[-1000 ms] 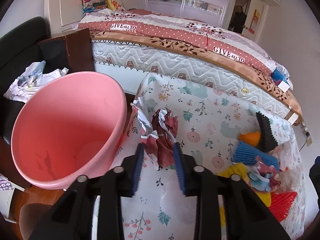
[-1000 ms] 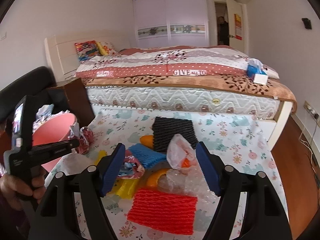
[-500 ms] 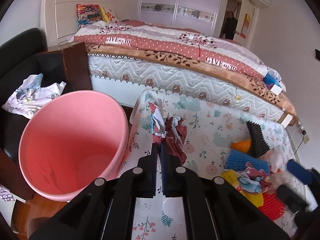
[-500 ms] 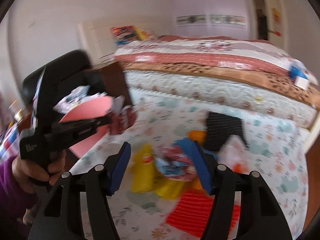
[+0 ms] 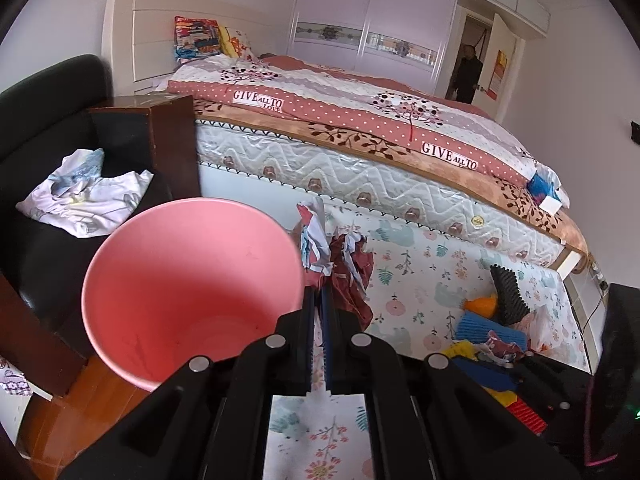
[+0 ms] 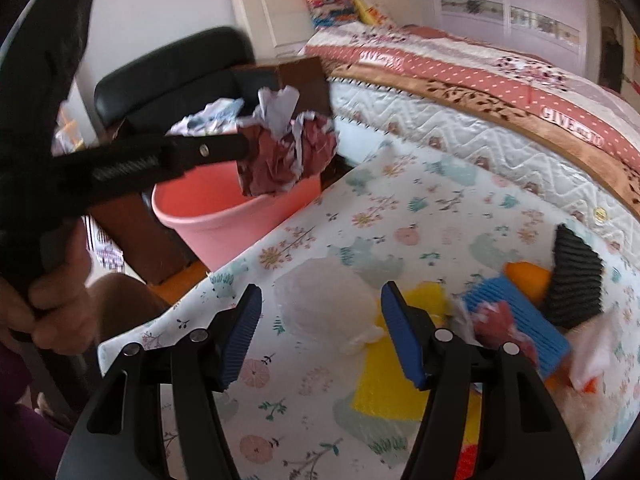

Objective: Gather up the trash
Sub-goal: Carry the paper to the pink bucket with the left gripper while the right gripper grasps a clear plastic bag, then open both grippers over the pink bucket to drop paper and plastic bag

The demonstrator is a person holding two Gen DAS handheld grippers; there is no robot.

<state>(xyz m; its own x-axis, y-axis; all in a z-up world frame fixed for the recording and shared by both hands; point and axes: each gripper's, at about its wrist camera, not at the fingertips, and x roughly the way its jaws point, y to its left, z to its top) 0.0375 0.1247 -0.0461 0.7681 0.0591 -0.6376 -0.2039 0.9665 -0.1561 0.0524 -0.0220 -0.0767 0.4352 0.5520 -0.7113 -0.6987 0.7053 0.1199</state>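
My left gripper is shut on a crumpled red and white paper wad and holds it in the air at the right rim of the pink bin. In the right wrist view the wad hangs over the bin's near rim. My right gripper is open and empty above a clear crumpled plastic bag on the floral cloth. More trash lies to the right: a blue foam sheet, a black foam sheet, yellow pieces.
A bed runs along the far side. A dark wooden nightstand and a black chair with white cloth stand behind the bin. A person stands in the doorway. Wooden floor shows below the bin.
My left gripper closed on the paper wad and lifted it left to the bin's rim. My right gripper swung left, from the trash pile to over the clear plastic bag.
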